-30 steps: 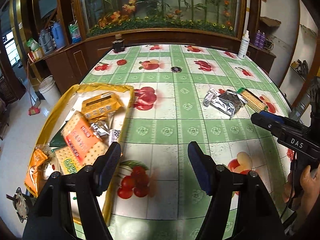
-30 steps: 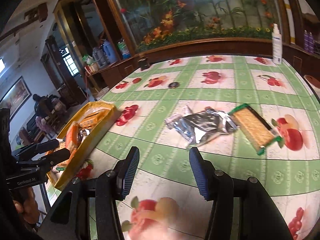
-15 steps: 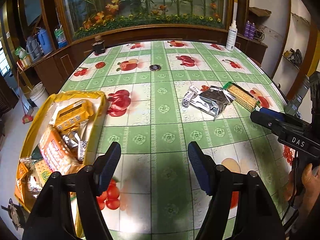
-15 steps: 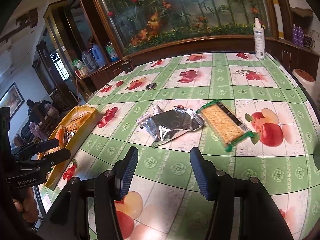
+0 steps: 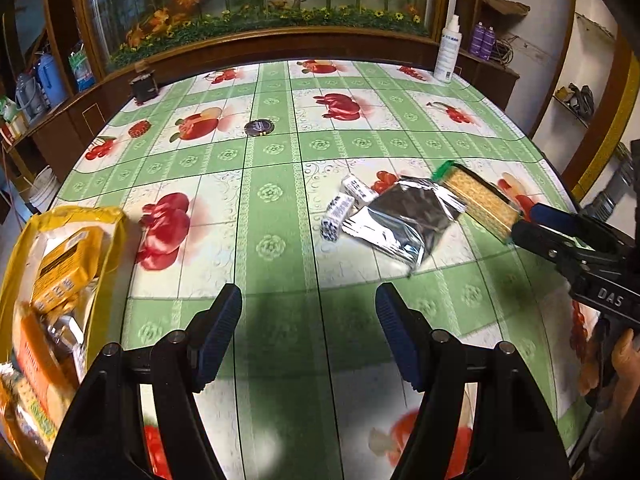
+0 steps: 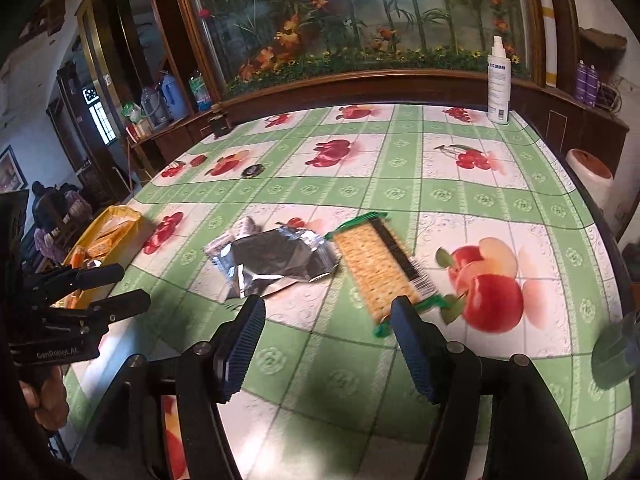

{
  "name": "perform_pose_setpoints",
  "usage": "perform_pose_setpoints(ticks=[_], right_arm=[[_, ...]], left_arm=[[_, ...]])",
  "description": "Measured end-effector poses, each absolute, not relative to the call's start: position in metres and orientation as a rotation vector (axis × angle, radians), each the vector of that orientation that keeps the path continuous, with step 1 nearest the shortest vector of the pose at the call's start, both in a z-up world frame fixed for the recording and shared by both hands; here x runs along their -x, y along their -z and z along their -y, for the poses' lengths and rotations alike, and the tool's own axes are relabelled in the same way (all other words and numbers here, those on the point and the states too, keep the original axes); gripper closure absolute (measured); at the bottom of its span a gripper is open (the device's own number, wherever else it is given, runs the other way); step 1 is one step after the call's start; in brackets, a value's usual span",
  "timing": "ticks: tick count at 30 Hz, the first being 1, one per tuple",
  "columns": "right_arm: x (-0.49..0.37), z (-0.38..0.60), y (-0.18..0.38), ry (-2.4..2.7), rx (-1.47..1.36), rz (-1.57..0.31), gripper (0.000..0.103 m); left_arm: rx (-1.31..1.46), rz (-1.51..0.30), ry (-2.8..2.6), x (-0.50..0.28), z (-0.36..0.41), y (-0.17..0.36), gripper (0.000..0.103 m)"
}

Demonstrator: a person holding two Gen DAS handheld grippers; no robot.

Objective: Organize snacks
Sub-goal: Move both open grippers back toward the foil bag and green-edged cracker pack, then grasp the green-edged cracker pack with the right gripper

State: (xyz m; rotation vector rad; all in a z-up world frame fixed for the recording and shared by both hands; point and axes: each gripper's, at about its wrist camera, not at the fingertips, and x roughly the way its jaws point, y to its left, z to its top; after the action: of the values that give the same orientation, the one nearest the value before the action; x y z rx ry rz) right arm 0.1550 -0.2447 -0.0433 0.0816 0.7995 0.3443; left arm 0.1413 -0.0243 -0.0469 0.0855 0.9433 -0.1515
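Right gripper (image 6: 326, 328) agape by cracker pack (image 6: 376, 268); barcode unseen leftward.

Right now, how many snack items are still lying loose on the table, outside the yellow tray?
4: two small white rolls side by side, the silver foil pouch beside them, and the cracker pack on the pouch's other side. The pouch may hide more.
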Motion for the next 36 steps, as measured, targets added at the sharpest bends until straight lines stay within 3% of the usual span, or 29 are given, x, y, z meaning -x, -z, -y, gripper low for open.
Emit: perform_pose_setpoints(ticks=[19, 22, 24, 27, 30, 36], right_arm=[[-0.211, 0.267, 0.064, -0.296, -0.041, -0.848, 0.035], [-0.219, 0.257, 0.070, -0.315, 0.002, -0.872, 0.035], [-0.223, 0.250, 0.075, -0.328, 0.029, -0.895, 0.035], [-0.227, 0.240, 0.079, -0.331, 0.079, -0.920, 0.037], [-0.226, 0.235, 0.078, -0.305, 0.113, -0.924, 0.055], [-0.210, 0.243, 0.071, -0.304, 0.022, -0.898, 0.055]], left_arm=[[-0.101, -0.972, 0.239, -0.226, 0.039, 0.082, 0.036], [-0.104, -0.951, 0.243, -0.226, 0.038, 0.080, 0.060], [-0.093, -0.946, 0.264, -0.225, 0.037, 0.079, 0.092], [-0.075, -0.950, 0.286, -0.222, 0.035, 0.078, 0.092], [-0.060, -0.961, 0.302, -0.215, 0.033, 0.078, 0.092], [-0.025, -0.984, 0.308, -0.193, 0.026, 0.076, 0.092]])
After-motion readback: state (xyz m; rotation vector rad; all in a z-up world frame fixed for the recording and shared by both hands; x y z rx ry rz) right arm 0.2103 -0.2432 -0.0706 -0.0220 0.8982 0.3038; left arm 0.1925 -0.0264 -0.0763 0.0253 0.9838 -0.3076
